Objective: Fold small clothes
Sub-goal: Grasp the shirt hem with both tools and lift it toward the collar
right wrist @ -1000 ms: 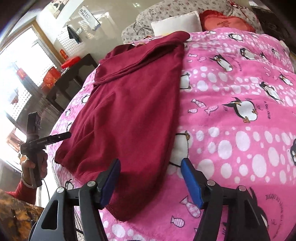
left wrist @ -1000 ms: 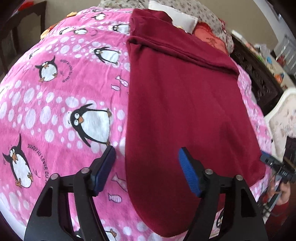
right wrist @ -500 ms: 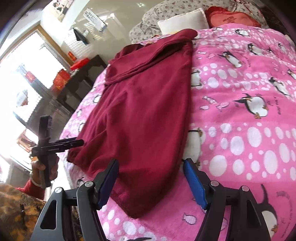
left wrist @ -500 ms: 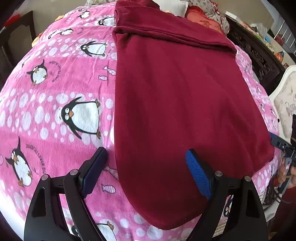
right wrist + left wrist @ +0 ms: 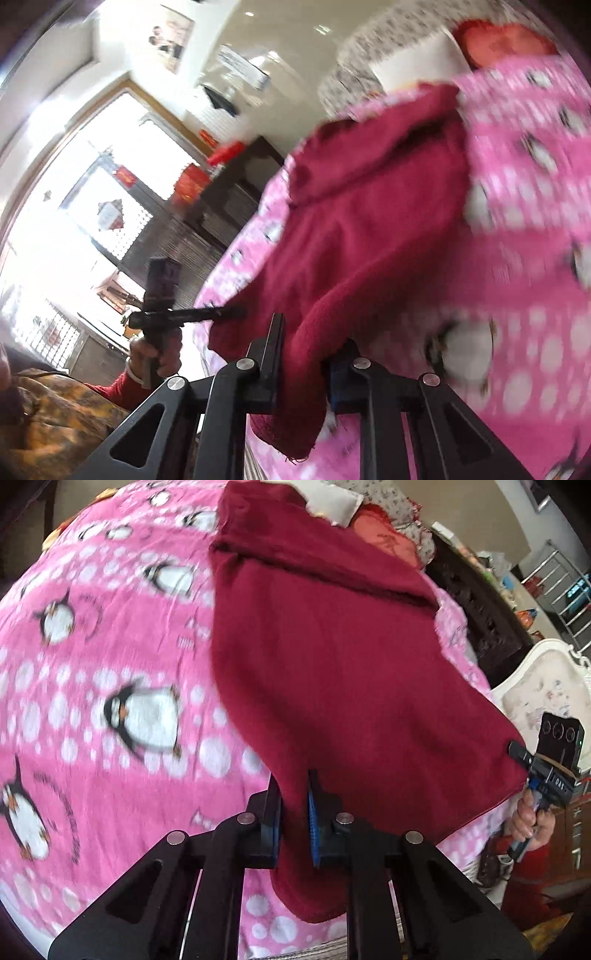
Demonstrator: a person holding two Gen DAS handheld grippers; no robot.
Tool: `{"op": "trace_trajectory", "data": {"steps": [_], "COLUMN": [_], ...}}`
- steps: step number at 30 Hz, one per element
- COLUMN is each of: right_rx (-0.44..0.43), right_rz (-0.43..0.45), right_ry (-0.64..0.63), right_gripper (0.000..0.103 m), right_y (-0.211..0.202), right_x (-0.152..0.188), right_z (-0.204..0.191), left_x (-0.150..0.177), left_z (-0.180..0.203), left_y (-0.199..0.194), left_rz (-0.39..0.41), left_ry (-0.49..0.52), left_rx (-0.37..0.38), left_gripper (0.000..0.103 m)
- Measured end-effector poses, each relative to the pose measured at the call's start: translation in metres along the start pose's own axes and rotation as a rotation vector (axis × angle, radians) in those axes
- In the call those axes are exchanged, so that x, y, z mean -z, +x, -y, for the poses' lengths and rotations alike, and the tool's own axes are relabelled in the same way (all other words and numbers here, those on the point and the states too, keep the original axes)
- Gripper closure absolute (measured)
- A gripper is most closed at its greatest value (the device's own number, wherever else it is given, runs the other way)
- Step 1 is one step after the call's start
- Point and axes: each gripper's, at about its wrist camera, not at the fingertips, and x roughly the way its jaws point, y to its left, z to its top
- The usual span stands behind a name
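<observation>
A dark red fleece garment lies on a pink penguin blanket; its far end is folded over. My left gripper is shut on the garment's near hem at its left corner and lifts it. My right gripper is shut on the garment at the other near corner, with cloth bunched between the jaws. The right gripper also shows at the garment's right corner in the left wrist view. The left gripper shows at the garment's left corner in the right wrist view.
A white pillow and a red cushion lie at the bed's far end. Dark wooden furniture stands beside the bed, with a white upholstered chair near it. A bright window is at the left.
Both grippers were open over the near hem. They have now closed on its two corners, and the hem is lifted off the blanket.
</observation>
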Motion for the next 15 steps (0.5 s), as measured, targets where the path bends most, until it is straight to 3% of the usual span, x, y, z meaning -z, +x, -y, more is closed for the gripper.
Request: {"op": "trace_trajectory", "data": {"steps": [4,8,11,15], "right_rx": [-0.047,-0.045,0.003,0.103], "right_rz": [0.095,0.164,0.205,0.243], "right_ry": [-0.049,-0.061,-0.034,0.069], "right_gripper": [0.088,0.088,0.088,0.088], "right_y": [0.001,0.012,0.025,0.056], "right_x": [-0.053,-0.116,-0.168,-0.232], "right_z": [-0.009,-0.004,0.015,0.073], "left_x": [-0.039,-0.100,-0.154,-0.225], "left_z": [0.006,0.012,0.008,-0.003], "left_y": [-0.028,-0.049,-0.044,-0.011], "left_rz": [0.083,0.182,0.224,0.252], "left_ry": [0.025,0.050,0.024,-0.032], "left_rx": [0.048,0.056,0.044,0.005], "left_gripper": [0.093,0.093,0.093,0.093]}}
